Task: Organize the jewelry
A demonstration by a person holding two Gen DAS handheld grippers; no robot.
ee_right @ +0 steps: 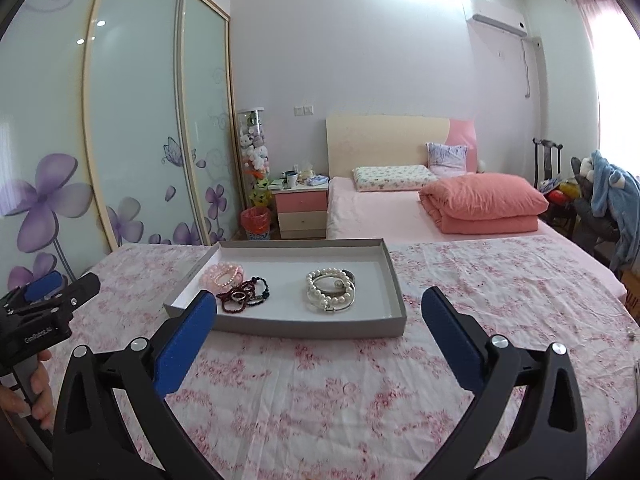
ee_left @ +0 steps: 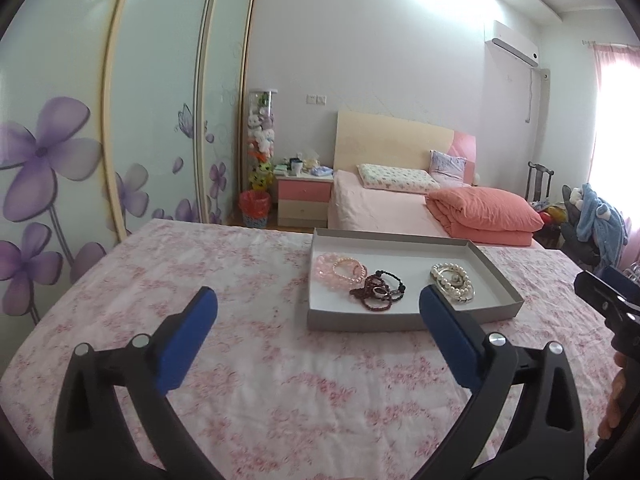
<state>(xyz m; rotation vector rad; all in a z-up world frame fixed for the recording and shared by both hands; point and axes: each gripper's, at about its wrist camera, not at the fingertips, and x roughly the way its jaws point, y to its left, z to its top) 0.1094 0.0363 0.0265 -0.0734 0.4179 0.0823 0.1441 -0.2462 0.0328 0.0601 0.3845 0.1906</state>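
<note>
Left gripper (ee_left: 318, 304): jaws spread wide, nothing between pads.
Right gripper (ee_right: 318, 308): jaws spread wide, empty.
Tray (ee_right: 394, 276): shallow grey box on floral tablecloth (ee_right: 320, 380), just beyond both sets of fingertips.
Pink bracelets (ee_left: 340, 272): tray's left end.
Dark bead strands (ee_left: 378, 292): touching the pink ones.
Pearl bracelets (ee_right: 330, 290): apart, tray centre.

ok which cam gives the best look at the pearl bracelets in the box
The right wrist view. There the pearl bracelets lie in full sight, near the middle of the grey box, with nothing in front. In the left wrist view they sit further right, and one blue finger of the left tool covers their near edge.
</note>
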